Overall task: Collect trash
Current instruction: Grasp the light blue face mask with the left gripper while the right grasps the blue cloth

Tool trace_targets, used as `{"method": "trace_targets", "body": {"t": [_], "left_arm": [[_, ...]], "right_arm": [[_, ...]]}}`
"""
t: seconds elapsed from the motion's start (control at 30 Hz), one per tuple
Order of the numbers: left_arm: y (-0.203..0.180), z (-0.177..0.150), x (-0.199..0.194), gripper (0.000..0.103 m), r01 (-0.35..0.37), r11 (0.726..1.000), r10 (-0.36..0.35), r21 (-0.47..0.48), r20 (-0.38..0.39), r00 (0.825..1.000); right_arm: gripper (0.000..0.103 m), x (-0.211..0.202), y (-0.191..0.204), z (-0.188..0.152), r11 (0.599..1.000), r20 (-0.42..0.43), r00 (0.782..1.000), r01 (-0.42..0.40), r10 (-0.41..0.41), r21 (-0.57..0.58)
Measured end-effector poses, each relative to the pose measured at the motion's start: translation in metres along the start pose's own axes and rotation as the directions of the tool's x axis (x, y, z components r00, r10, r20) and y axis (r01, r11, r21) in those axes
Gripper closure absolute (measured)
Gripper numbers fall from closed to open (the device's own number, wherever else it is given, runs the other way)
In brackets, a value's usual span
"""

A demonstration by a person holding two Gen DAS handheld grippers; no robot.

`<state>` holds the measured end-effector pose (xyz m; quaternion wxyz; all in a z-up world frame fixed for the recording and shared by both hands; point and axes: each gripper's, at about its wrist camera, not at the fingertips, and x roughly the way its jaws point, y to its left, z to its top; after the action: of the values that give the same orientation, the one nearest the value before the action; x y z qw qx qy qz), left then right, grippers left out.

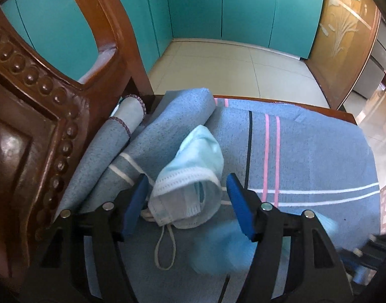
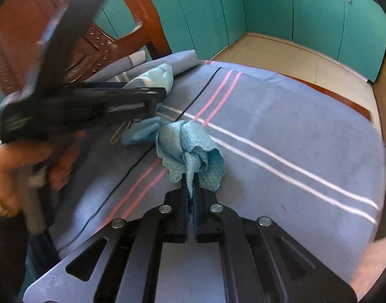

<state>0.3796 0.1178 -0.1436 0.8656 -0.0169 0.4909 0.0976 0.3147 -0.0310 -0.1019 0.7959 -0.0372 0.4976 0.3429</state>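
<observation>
The face mask (image 1: 190, 176) lies on the striped cushion (image 1: 306, 156), between the released pads of the left gripper (image 1: 186, 207); closing carelessly could snag the cushion cloth or miss the ear loop. Right of the mask, the right gripper (image 2: 191, 184) is clenched on a crumpled blue cloth (image 2: 190, 146), thinly pinched, so it may slip.

Teal cabinets (image 1: 243, 7), beige tiled floor (image 1: 230, 68), carved wooden chair (image 1: 36, 116), daylight

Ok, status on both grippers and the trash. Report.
Right gripper shut on blue wipe. Left gripper open, straddling face mask. Nothing blocking.
</observation>
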Motion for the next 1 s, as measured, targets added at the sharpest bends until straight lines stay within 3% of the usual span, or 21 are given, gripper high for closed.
{"method": "trace_targets", "body": {"t": [0.07, 0.1, 0.2, 0.23, 0.27, 0.33, 0.37, 0.43, 0.57, 0.73, 0.83, 0.93, 1.0], "left_arm": [[0.0, 0.001, 0.004, 0.042, 0.017, 1.0, -0.017, -0.01, -0.004, 1.0], [-0.001, 0.0, 0.007, 0.054, 0.023, 1.0, -0.023, -0.011, -0.01, 1.0], [-0.008, -0.005, 0.013, 0.062, 0.025, 1.0, -0.025, 0.006, -0.013, 1.0], [-0.01, -0.008, 0.012, 0.063, 0.029, 1.0, -0.029, 0.01, -0.011, 1.0], [-0.011, -0.01, 0.01, 0.066, 0.034, 0.999, -0.034, 0.015, -0.009, 0.999], [-0.013, -0.017, 0.002, 0.068, 0.05, 0.999, -0.05, 0.017, -0.005, 0.999], [-0.013, -0.023, -0.006, 0.068, 0.058, 0.998, -0.058, 0.0, 0.004, 0.998], [-0.013, -0.04, -0.026, 0.068, 0.091, 0.996, -0.091, -0.007, 0.012, 0.996], [-0.011, -0.076, -0.07, 0.068, 0.064, 0.998, -0.064, 0.002, 0.061, 0.996], [0.003, -0.138, -0.118, 0.066, 0.068, 0.996, -0.062, -0.052, 0.105, 0.993], [0.005, -0.156, -0.127, 0.066, 0.062, 0.996, -0.057, -0.057, 0.088, 0.994], [0.006, -0.17, -0.126, 0.065, 0.078, 0.994, -0.071, -0.082, 0.076, 0.995], [0.006, -0.174, -0.128, 0.065, 0.077, 0.993, -0.071, -0.09, 0.07, 0.995]], "right_arm": [[0.1, -0.022, -0.001, -0.011, 1.0, -0.012, 1.0, 0.015, -0.015, -0.018], [0.1, -0.037, -0.005, -0.021, 0.999, -0.018, 0.999, 0.045, -0.045, -0.025], [0.098, -0.062, -0.007, -0.043, 0.992, -0.055, 0.993, 0.098, -0.103, -0.082], [0.09, -0.07, -0.008, -0.048, 0.99, -0.041, 0.993, 0.106, -0.11, -0.091], [0.069, -0.074, -0.01, -0.052, 0.991, -0.027, 0.994, 0.105, -0.108, -0.088], [0.036, -0.085, -0.015, -0.056, 0.993, 0.017, 0.994, 0.106, -0.105, -0.053], [0.034, -0.088, -0.017, -0.057, 0.993, 0.038, 0.994, 0.109, -0.107, -0.041], [0.034, -0.087, -0.02, -0.051, 0.993, 0.06, 0.993, 0.108, -0.106, -0.038], [0.032, -0.072, -0.012, -0.042, 0.992, 0.083, 0.99, 0.121, -0.117, -0.048], [0.032, -0.027, 0.002, -0.032, 0.987, 0.006, 0.989, 0.151, -0.151, -0.058], [0.034, -0.008, 0.004, -0.035, 0.987, -0.037, 0.987, 0.152, -0.154, -0.043], [0.058, -0.003, 0.009, -0.04, 0.974, -0.04, 0.975, 0.216, -0.219, -0.069], [0.064, -0.01, 0.009, -0.044, 0.974, -0.044, 0.974, 0.218, -0.221, -0.066]]}}
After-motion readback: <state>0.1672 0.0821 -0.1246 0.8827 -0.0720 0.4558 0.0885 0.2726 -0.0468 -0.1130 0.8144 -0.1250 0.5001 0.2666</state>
